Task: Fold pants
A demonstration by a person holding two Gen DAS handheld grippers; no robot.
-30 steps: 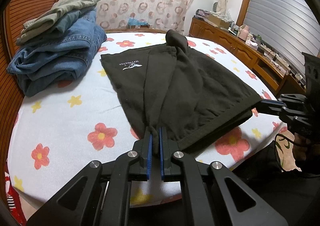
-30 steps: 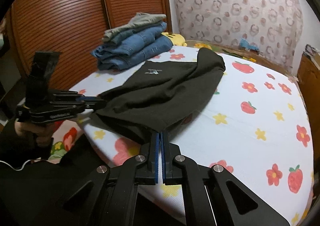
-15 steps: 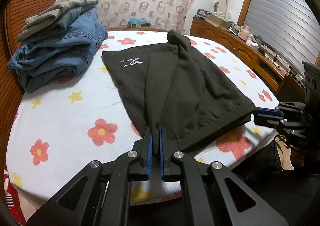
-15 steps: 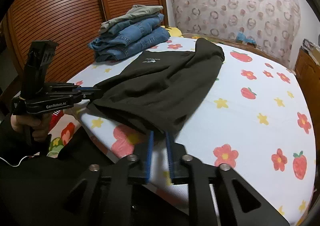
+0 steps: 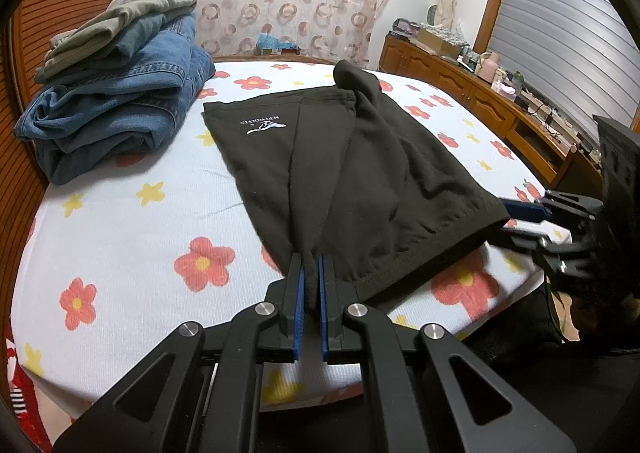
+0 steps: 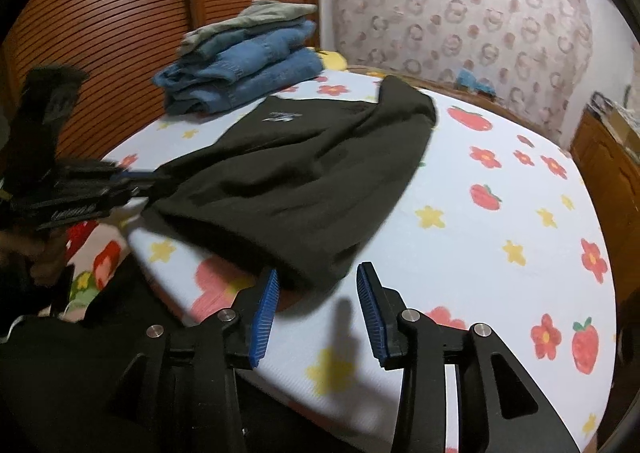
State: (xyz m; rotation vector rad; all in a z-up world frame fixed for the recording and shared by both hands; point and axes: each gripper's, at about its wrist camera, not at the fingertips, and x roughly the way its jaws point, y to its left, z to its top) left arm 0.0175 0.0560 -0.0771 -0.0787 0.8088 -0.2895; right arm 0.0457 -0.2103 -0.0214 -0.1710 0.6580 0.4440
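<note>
left gripper (image 5: pixel 310 273) jaws pinched on near hem corner of black pants (image 5: pixel 360 173) | right gripper (image 6: pixel 318 293) jaws spread, empty, just off other corner | pants folded flat on bed (image 6: pixel 500 213), beside jeans stack (image 5: pixel 112 109) | soft, light, limp, likely sags; grip doubled hem corners

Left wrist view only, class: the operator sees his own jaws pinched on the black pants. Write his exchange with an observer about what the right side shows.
Operator: Is the right gripper holding the pants?
Observer: No. The right gripper is open, and the black pants hem lies at its fingertips, ungripped.
Operator: Is anything hidden behind the jeans stack?
Observer: Yes. A yellow item peeks out behind the jeans stack.
</note>
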